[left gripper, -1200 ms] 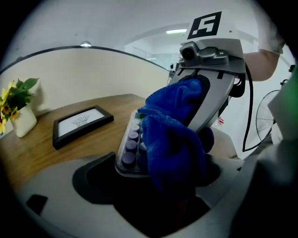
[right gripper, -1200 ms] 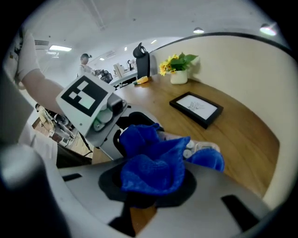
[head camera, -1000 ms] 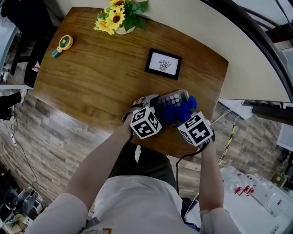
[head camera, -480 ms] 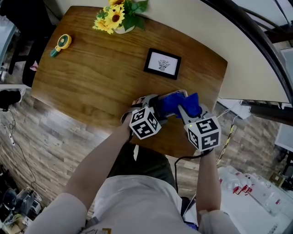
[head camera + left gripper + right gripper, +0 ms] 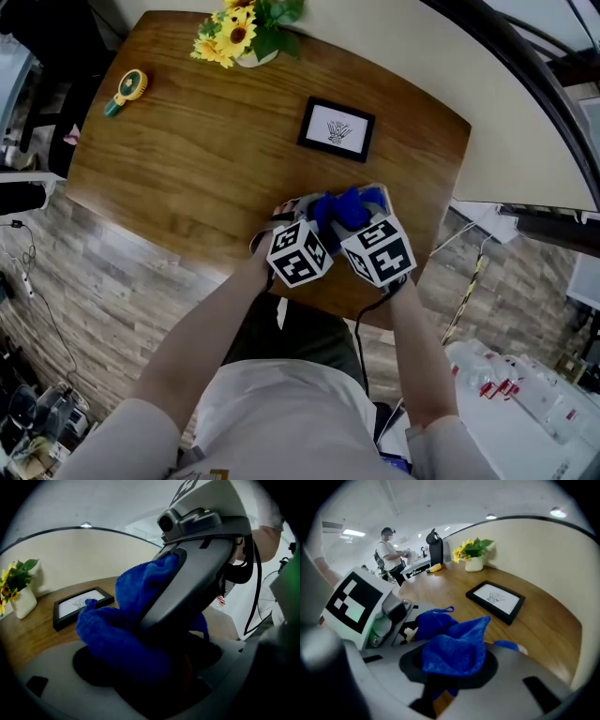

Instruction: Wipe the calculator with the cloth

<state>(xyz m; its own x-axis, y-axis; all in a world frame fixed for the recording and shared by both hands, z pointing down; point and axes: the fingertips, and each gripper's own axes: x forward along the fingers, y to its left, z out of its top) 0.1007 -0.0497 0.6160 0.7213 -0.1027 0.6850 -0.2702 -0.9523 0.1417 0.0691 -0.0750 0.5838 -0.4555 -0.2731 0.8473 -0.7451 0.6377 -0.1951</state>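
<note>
Since half a second ago the right gripper (image 5: pixel 354 223) has swung in from 4 o'clock, and its marker cube (image 5: pixel 378 249) now sits just beside the left gripper's. Its fingers are closed on the cloth (image 5: pixel 343 207), a deep blue, nubby bunch with a small loop, heaped near the tabletop's (image 5: pixel 187 159) 5 o'clock edge. The calculator, plain a second ago, no longer shows beneath it. The left gripper (image 5: pixel 302 212) is at the cloth's 9 o'clock. Cloth and the other gripper cover its fingers, so I cannot tell their state. A framed picture (image 5: pixel 337 129) lies at 12 o'clock, sunflowers (image 5: pixel 234 33) at 11.

wooden table (image 5: pixel 187 164): frame (image 5: pixel 337 129), vase (image 5: pixel 251 60), perhaps tape (image 5: pixel 127 91)
</note>
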